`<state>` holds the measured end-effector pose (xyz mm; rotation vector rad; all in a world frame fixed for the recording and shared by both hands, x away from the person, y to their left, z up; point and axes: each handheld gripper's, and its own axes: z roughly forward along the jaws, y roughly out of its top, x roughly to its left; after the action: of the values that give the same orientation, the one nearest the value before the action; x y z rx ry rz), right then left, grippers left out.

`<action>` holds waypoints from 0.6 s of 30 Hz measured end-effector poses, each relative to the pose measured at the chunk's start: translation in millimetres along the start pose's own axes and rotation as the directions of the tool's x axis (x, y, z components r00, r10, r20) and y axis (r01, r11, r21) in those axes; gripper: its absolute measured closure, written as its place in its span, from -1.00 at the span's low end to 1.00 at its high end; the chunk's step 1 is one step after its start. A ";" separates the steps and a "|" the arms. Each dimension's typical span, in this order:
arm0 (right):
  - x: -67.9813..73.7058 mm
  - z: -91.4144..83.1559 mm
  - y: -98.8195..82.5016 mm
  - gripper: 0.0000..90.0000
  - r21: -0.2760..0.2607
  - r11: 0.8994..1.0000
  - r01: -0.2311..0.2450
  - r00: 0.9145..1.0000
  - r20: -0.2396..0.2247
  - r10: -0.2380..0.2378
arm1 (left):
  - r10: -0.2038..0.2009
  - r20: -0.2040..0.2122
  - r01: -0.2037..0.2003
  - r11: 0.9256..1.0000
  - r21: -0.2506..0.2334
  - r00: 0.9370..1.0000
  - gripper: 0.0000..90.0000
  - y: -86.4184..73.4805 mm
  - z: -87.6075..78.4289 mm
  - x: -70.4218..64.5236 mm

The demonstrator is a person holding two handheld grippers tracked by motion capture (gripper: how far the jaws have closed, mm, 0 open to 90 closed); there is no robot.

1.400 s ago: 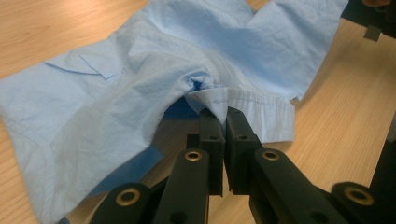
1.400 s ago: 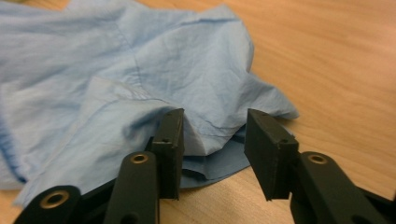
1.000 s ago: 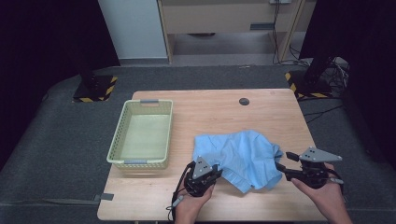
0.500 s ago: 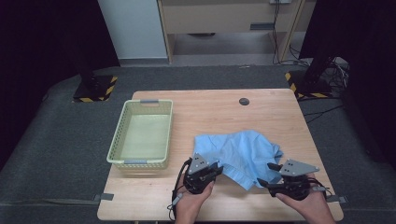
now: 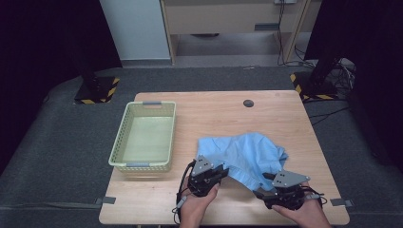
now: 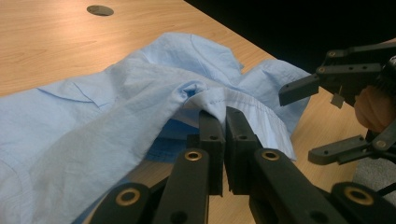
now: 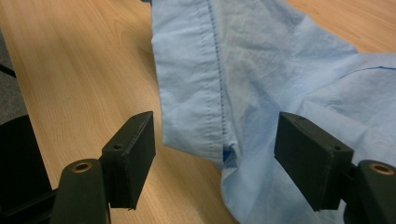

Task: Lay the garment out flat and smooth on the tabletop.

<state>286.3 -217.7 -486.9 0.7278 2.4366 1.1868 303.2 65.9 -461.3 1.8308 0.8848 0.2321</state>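
Left gripper view shows the left gripper with its two black jaws pressed together on a stitched hem of the light blue shirt, which is lifted into a small peak just above the jaw tips. The cloth drapes away from that pinch toward the left and lies crumpled on the wooden tabletop. Farther off at the right edge of this view, the right gripper hangs with its jaws spread wide apart, one above the other, just beside the shirt's far fold.

In the right gripper view, the right gripper holds its jaws wide, one on each side of a hemmed edge of the shirt, with a stitched seam running down between them; neither jaw touches the cloth, and it grips nothing.

From the high view, the left gripper sits near the front edge of the tabletop, at the shirt's front left border, and the right gripper is near the front right corner, at the shirt's front right border. The shirt lies in a rumpled heap in the front right part of the tabletop. A pale green basket stands along the left edge, well apart from the shirt. A small dark round disc sits near the back edge.
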 end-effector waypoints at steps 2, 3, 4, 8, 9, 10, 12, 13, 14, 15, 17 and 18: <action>1.1 2.2 -1.0 -0.36 0.005 1.000 0.005 1.000 -0.003 -0.005 | -0.004 0.005 0.004 1.000 -0.006 1.000 0.95 0.5 -0.4 -0.2; 1.1 2.2 -1.0 -0.36 0.005 1.000 0.005 1.000 -0.003 -0.005 | -0.004 0.005 0.004 1.000 -0.006 1.000 0.95 0.5 -0.4 -0.2; 1.8 4.9 -2.5 -0.37 0.006 1.000 0.016 1.000 -0.004 -0.016 | -0.005 0.007 0.005 1.000 -0.009 1.000 0.95 0.8 -0.9 -0.8; 2.1 10.7 -5.8 -0.37 0.020 1.000 0.017 1.000 -0.009 -0.017 | -0.006 0.013 0.006 1.000 -0.012 1.000 0.95 1.6 -1.3 -2.0; 2.7 12.2 -6.0 -0.37 0.025 0.999 0.021 1.000 -0.007 -0.020 | -0.006 0.014 0.006 1.000 -0.013 1.000 0.95 1.8 -1.4 -2.2; 3.0 13.9 -6.3 -0.36 0.028 0.999 0.023 1.000 -0.007 -0.022 | -0.007 0.016 0.007 1.000 -0.013 1.000 0.95 1.8 -1.4 -2.4; 3.6 16.1 -6.4 -0.35 0.034 0.999 0.023 1.000 -0.007 -0.022 | -0.008 0.020 0.008 1.000 -0.014 1.000 0.95 1.9 -1.5 -2.7; 3.7 17.3 -6.6 -0.33 0.037 0.999 0.024 1.000 -0.006 -0.024 | -0.009 0.021 0.009 1.000 -0.014 1.000 0.95 2.0 -1.5 -2.9; 3.7 18.4 -6.8 -0.30 0.038 0.999 0.025 1.000 -0.006 -0.025 | -0.008 0.023 0.009 1.000 -0.015 1.000 0.95 2.1 -1.6 -3.1; 3.6 19.6 -7.1 -0.27 0.042 0.999 0.025 1.000 -0.007 -0.025 | -0.009 0.024 0.010 1.000 -0.015 1.000 0.95 2.0 -1.6 -3.2; 2.9 20.4 -7.7 -0.23 0.036 0.999 0.023 1.000 -0.010 -0.023 | -0.012 0.024 0.012 1.000 -0.015 1.000 0.95 1.9 -1.9 -2.7; 2.3 20.3 -7.9 -0.22 0.037 0.999 0.019 1.000 -0.011 -0.018 | -0.015 0.025 0.015 1.000 -0.016 1.000 0.95 1.9 -2.1 -2.3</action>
<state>292.2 -207.7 -505.6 0.7098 2.4754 1.1440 301.4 65.5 -458.2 1.8082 0.8766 0.2057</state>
